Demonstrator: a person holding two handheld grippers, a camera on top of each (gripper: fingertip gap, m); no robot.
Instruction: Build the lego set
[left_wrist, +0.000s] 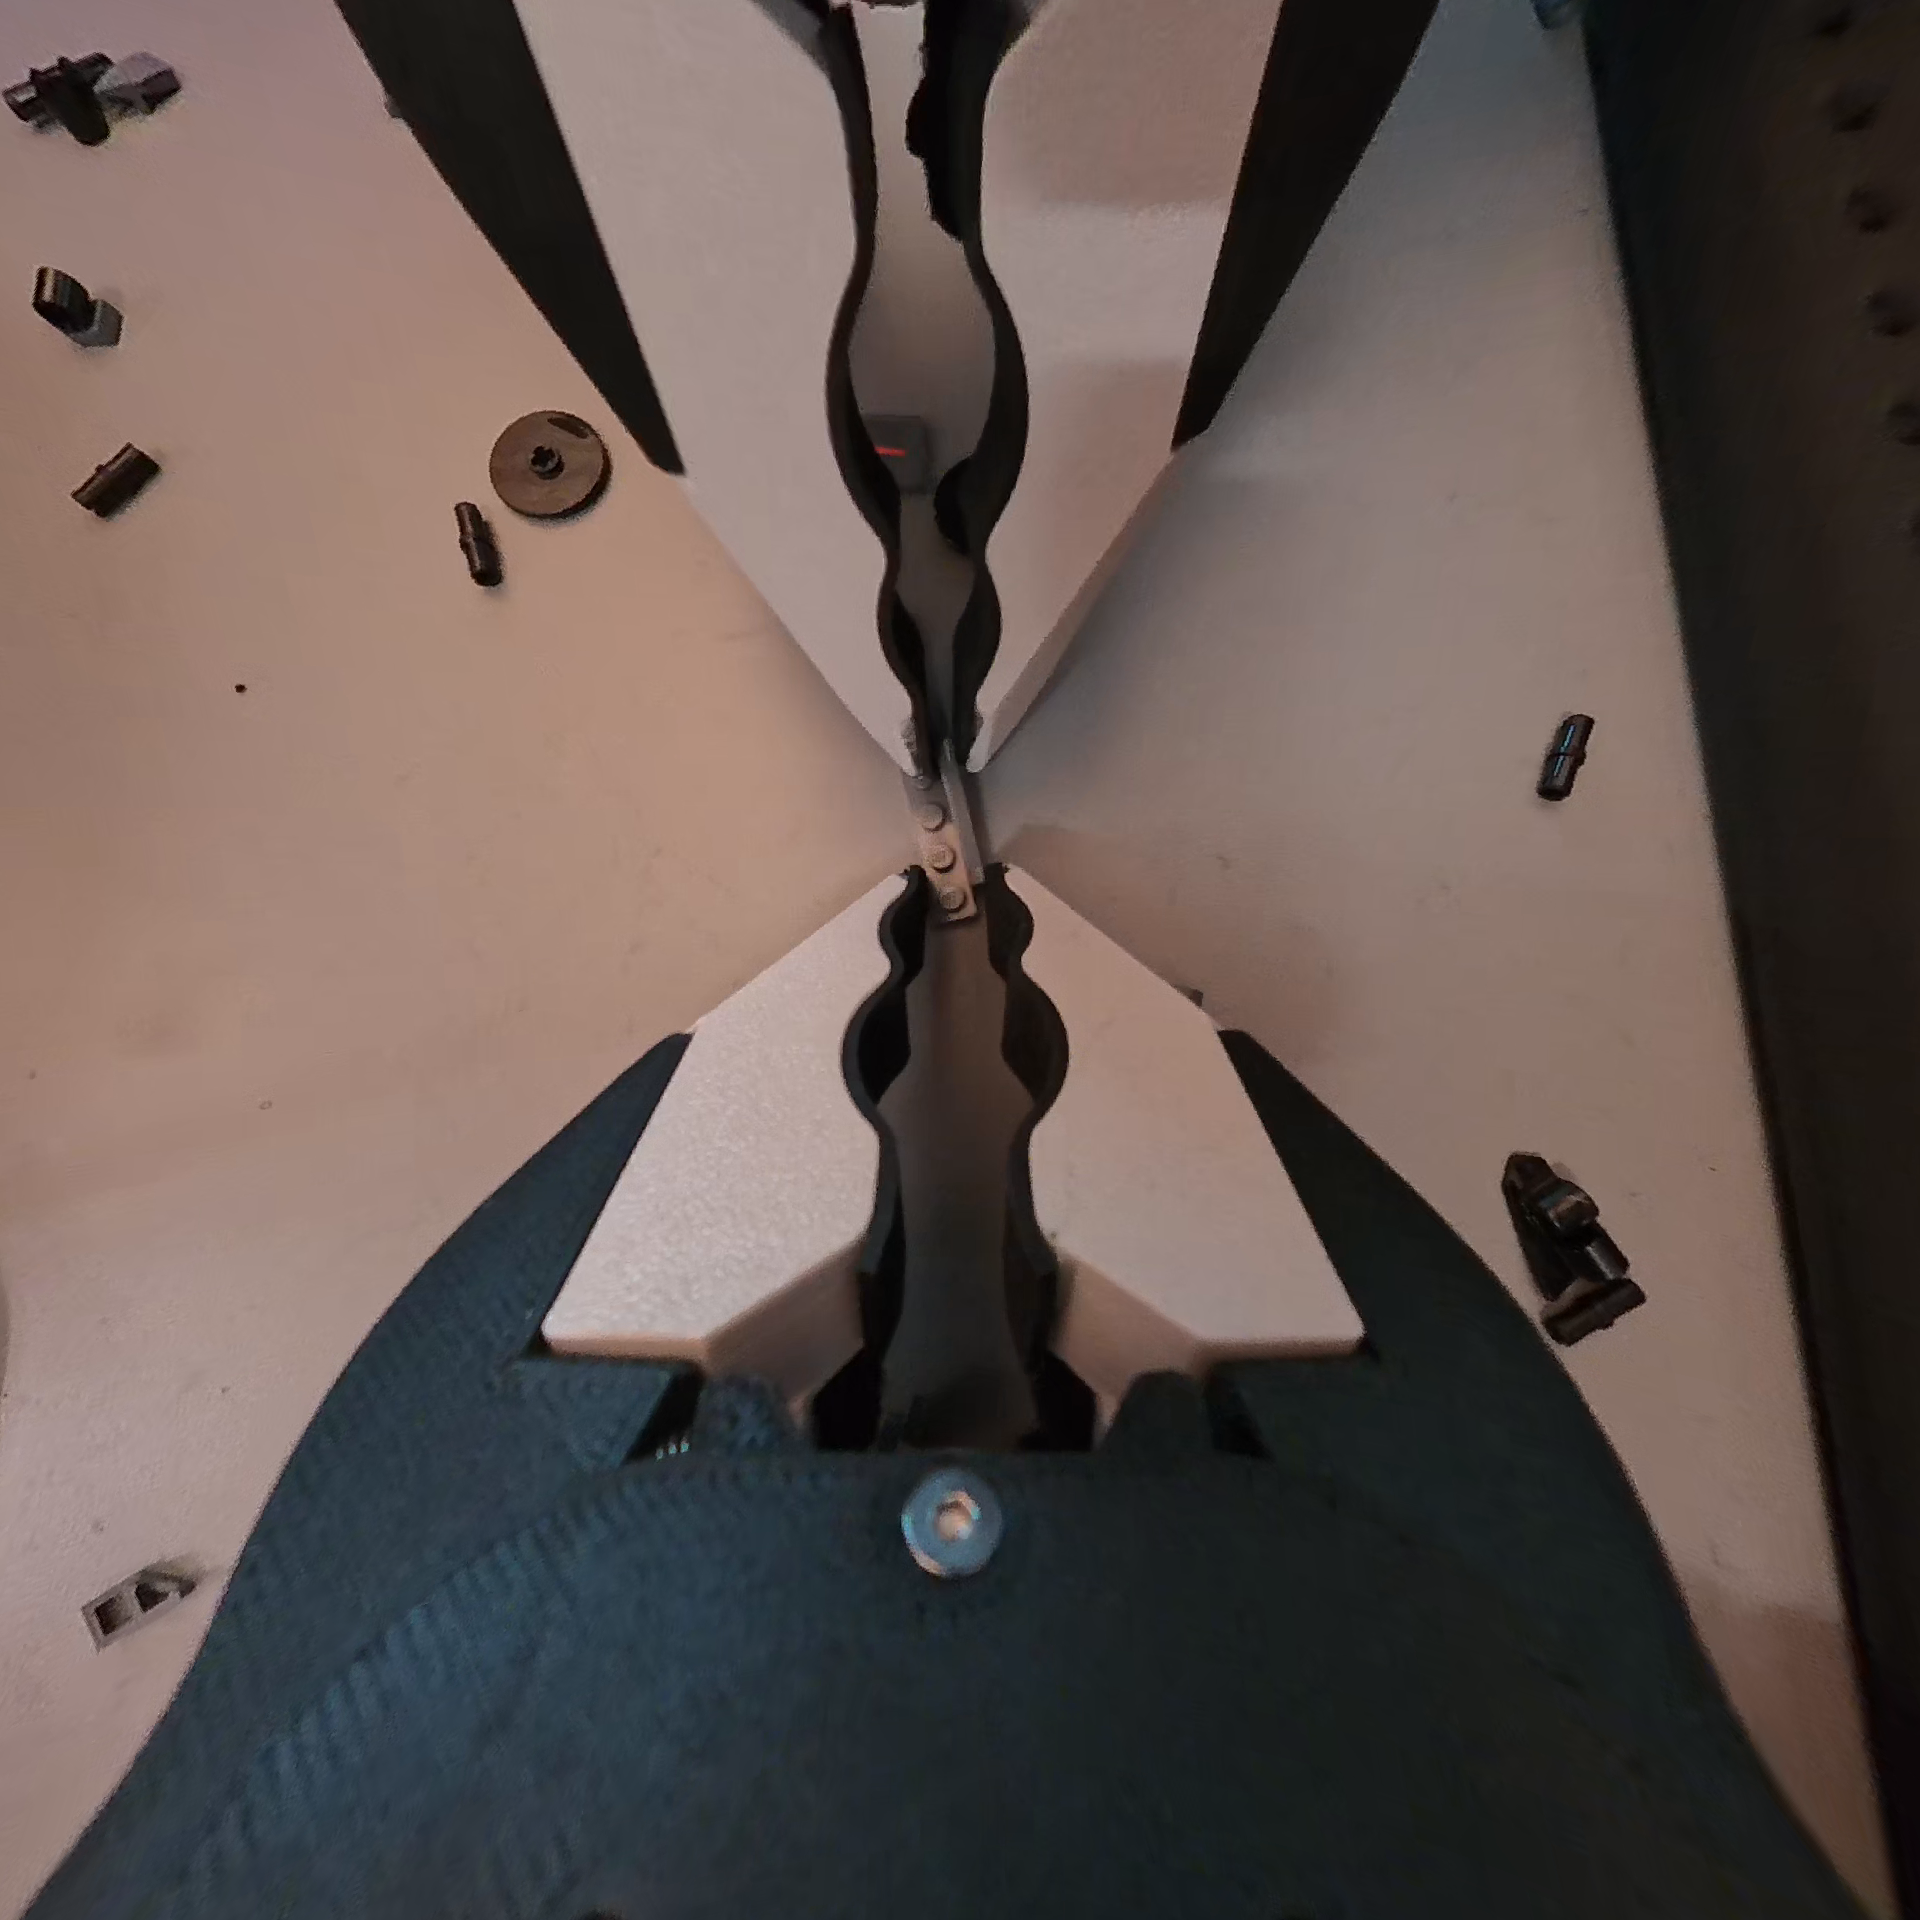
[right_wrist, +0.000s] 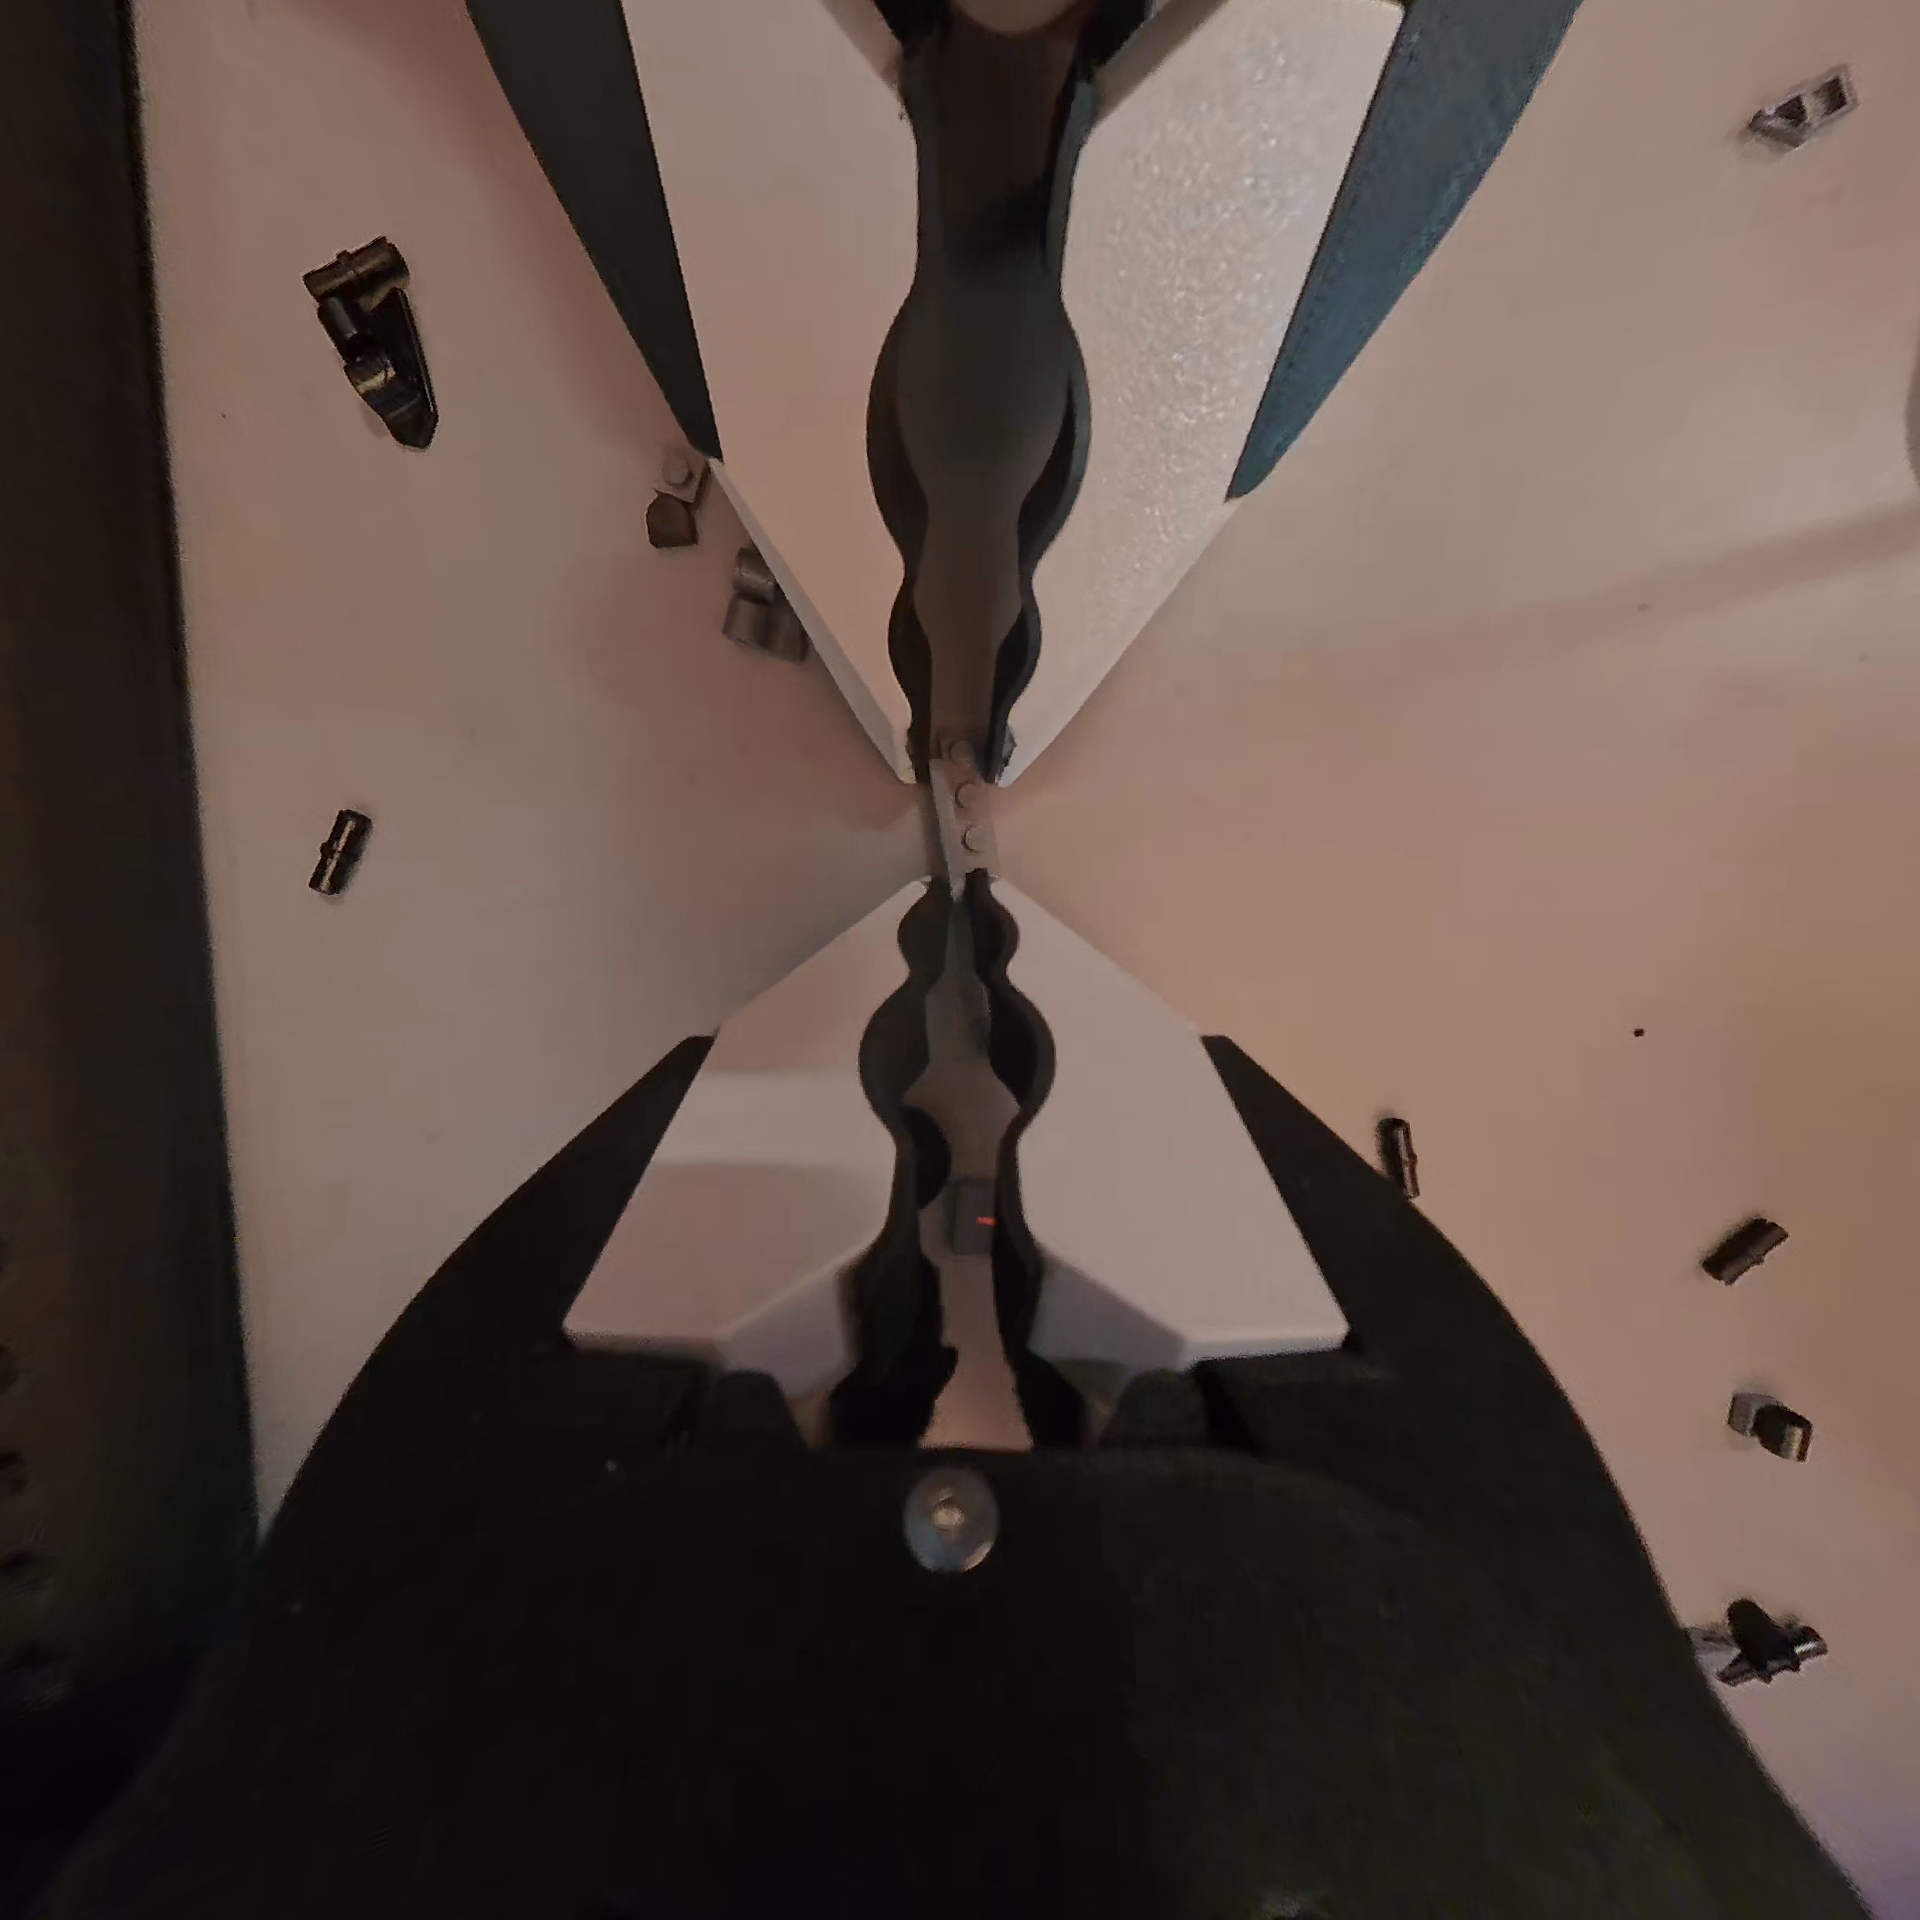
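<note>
The left gripper (left_wrist: 948, 891) is pinched narrow, its fingertips clamped on the near end of a thin grey studded plate (left_wrist: 948, 831). The right gripper (right_wrist: 956, 883) faces it tip to tip, just as narrow, gripping what looks like a second thin plate (right_wrist: 954, 847) pressed along the first; whether it is a separate piece I cannot tell for sure. Both tools meet at the plate, held above the white table (left_wrist: 416, 831).

Loose dark pieces lie scattered around the plate, none touching it. In the left wrist view a round disc (left_wrist: 550, 462) and a short pin (left_wrist: 478, 543) lie to the plate's upper left, another pin (left_wrist: 1564, 756) to its right, and a clip-like assembly (left_wrist: 1564, 1247) to its lower right. A dark panel (left_wrist: 1787, 831) borders the table beyond them.
</note>
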